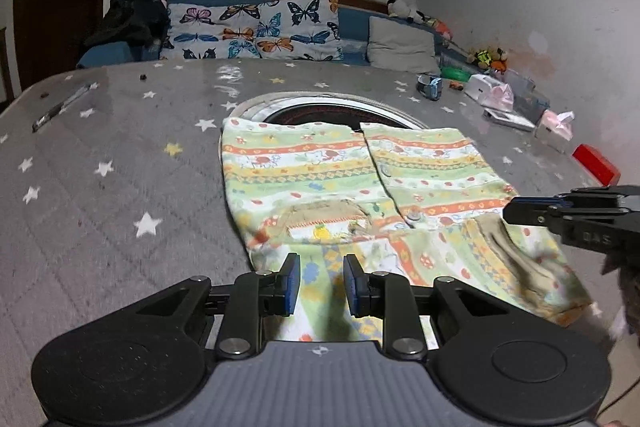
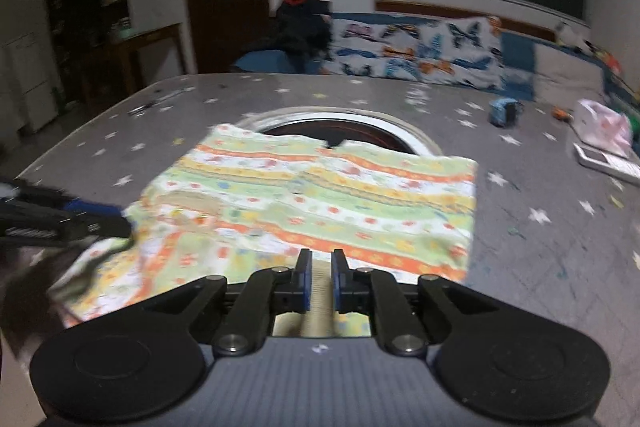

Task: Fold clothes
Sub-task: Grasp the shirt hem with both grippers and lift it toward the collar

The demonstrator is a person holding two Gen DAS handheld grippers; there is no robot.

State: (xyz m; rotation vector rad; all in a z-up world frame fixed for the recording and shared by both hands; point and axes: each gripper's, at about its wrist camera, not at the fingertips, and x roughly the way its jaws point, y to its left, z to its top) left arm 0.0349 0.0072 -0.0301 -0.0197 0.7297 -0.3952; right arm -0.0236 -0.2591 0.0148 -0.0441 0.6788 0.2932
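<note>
A small garment [image 1: 340, 171] with green, orange and yellow printed stripes lies spread on the grey star-patterned table cover [image 1: 120, 187]. My left gripper [image 1: 322, 281] hovers over its near edge. Its blue pads stand apart with cloth showing in the gap, and nothing is pinched. In the right wrist view the same garment [image 2: 320, 195] fills the middle. My right gripper [image 2: 321, 279] is nearly closed, with a ribbed beige hem caught between its pads. The right gripper [image 1: 510, 213] also shows at the garment's right edge, and the left gripper [image 2: 124, 223] shows at its left edge.
A round, white-rimmed opening [image 1: 340, 107] in the table lies just beyond the garment. A red box [image 1: 596, 163], white packs and pink bags [image 1: 496, 91] and a blue toy [image 1: 430, 87] crowd the far right. A pen [image 1: 60, 107] lies far left. Pillows [image 1: 256, 31] sit behind.
</note>
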